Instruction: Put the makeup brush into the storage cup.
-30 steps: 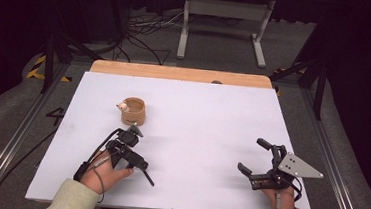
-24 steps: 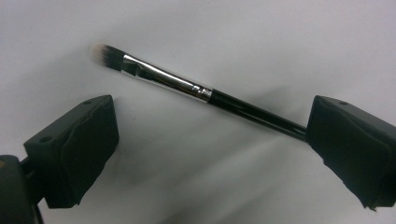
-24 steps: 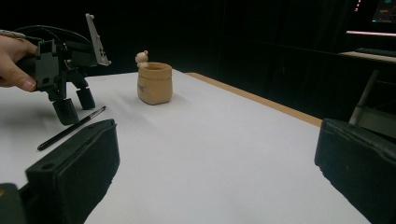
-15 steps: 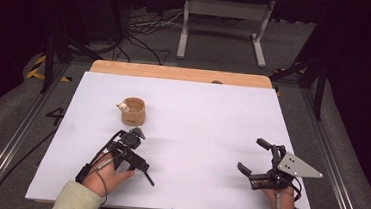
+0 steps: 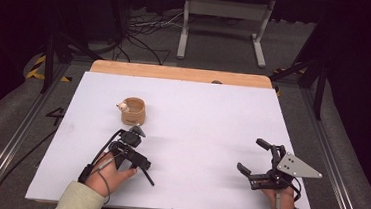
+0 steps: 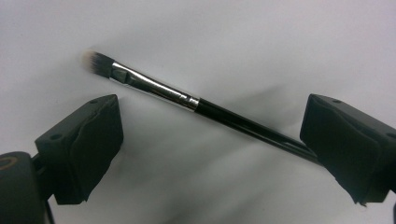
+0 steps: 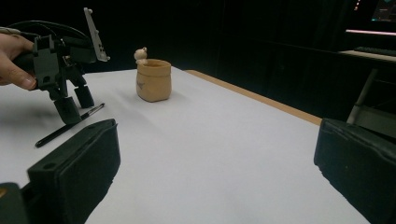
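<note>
the makeup brush (image 6: 187, 100) lies flat on the white desk (image 5: 197, 115), its long axis slanting across the gap between the left gripper (image 6: 210, 140) jaws, which stand wide apart above it. the right gripper (image 5: 259, 158) (jaws also apart, empty) sits well off, so the left is nearer.

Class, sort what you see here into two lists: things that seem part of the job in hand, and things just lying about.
Seemingly in the job:
left claw, open over the brush
brush
cup, perhaps

Lying about:
right claw, open, idle
metal stand on the floor
cables
</note>
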`<state>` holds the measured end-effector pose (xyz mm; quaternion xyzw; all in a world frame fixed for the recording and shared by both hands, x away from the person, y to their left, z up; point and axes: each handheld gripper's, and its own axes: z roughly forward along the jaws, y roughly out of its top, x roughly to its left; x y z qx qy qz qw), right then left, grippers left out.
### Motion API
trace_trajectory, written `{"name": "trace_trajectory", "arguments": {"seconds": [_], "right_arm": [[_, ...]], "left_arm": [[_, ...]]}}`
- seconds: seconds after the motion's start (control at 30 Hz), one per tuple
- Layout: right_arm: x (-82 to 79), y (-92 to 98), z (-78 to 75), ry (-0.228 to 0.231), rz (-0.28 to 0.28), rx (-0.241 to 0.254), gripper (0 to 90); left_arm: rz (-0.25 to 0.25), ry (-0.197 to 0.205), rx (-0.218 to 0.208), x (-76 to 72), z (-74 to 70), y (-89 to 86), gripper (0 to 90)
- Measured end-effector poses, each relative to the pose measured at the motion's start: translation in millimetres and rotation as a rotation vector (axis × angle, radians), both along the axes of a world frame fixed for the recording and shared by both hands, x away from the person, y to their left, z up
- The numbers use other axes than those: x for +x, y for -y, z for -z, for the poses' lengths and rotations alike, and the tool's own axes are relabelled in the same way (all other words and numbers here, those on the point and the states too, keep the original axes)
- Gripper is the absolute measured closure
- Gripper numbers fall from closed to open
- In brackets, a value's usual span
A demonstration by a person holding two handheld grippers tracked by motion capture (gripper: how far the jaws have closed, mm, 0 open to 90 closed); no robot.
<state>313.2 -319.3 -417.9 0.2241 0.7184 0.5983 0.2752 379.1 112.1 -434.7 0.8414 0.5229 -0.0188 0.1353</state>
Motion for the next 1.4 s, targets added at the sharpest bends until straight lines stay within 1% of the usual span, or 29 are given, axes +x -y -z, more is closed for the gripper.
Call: {"name": "trace_trajectory", "arguments": {"seconds": [0.07,0.13,0.17,0.2,0.23,0.27,0.33,0.4,0.47,0.6,0.7,0.73,0.8,0.87,0.93,1.0,1.07,1.1,1.13,1.17,1.2,1.27,1.33,1.4], "right_arm": [[0.0,-0.2,0.1,0.001,-0.001,-0.002,0.6],[-0.1,-0.4,0.1,0.001,-0.001,-0.004,0.6],[-0.1,-0.4,0.1,0.001,-0.001,-0.004,0.6],[-0.2,-0.7,0.2,-0.001,-0.004,-0.006,0.6],[-0.2,-0.7,0.2,0.000,-0.004,-0.005,0.7],[-0.1,-0.2,0.3,0.001,-0.004,-0.005,0.7],[0.1,0.0,0.4,0.000,-0.002,-0.004,0.7],[0.3,0.1,0.9,-0.003,-0.003,-0.004,0.7],[0.2,-0.1,1.0,-0.004,-0.004,-0.008,0.7],[0.1,-0.3,0.9,-0.003,-0.011,-0.002,0.7],[0.3,-0.1,1.1,-0.005,-0.009,-0.002,0.7],[0.5,-0.2,1.3,-0.007,-0.009,-0.002,0.7],[1.2,-0.5,1.7,-0.008,-0.013,-0.004,0.7],[1.1,-0.9,2.2,-0.011,-0.012,-0.007,0.7],[1.0,-0.6,2.1,-0.009,-0.009,-0.007,0.7],[0.4,0.2,1.6,0.001,0.005,-0.006,0.6],[0.1,1.2,1.2,0.004,0.010,0.002,0.6],[0.0,2.2,0.8,0.004,0.011,0.005,0.6],[0.2,2.6,1.1,0.006,0.013,0.004,0.6],[0.3,2.2,1.2,0.004,0.011,0.004,0.6],[0.3,2.2,1.2,0.004,0.011,0.004,0.6],[0.0,1.1,1.4,0.003,0.010,0.001,0.6],[-0.3,1.1,1.2,0.010,0.021,-0.007,0.5],[-0.2,2.4,0.9,0.013,0.026,0.003,0.5]], "left_arm": [[0.006,0.006,0.028,-0.2,0.2,3.3,6.9],[0.006,0.006,0.028,-0.2,0.2,3.3,7.3],[0.023,0.016,0.078,-2.0,1.1,9.0,7.3],[0.036,0.020,0.099,-2.5,1.6,11.4,8.1],[0.038,0.025,0.112,-3.1,2.0,13.0,8.4],[0.039,0.026,0.121,-2.9,1.3,12.9,10.6],[0.040,0.027,0.120,-2.4,0.5,11.4,12.1],[0.040,0.026,0.120,-2.0,-1.0,9.3,16.6],[0.050,0.030,0.132,-2.2,-1.7,8.8,20.2],[0.055,0.022,0.150,-1.3,-3.8,8.6,25.9],[0.066,0.015,0.151,-0.6,-6.8,5.8,35.9],[0.064,0.011,0.149,0.3,-7.4,4.4,41.1],[0.042,-0.002,0.131,2.4,-8.4,0.6,46.9],[0.043,-0.010,0.127,4.2,-9.1,-2.4,52.8],[0.045,-0.013,0.130,4.7,-9.4,-3.2,56.4],[0.052,-0.010,0.142,4.4,-9.6,-3.2,59.1],[0.059,-0.006,0.145,4.4,-9.7,-3.8,62.7],[0.060,-0.008,0.148,4.1,-9.9,-3.8,62.7],[0.064,-0.009,0.153,4.1,-10.2,-4.2,67.7],[0.064,-0.010,0.151,4.2,-10.3,-4.9,69.8],[0.067,-0.011,0.152,4.5,-10.4,-5.4,69.8],[0.070,-0.017,0.155,4.6,-10.5,-5.7,73.4],[0.081,-0.018,0.164,4.9,-10.6,-4.9,73.5],[0.085,-0.012,0.173,5.0,-10.4,-4.0,75.2]]}}
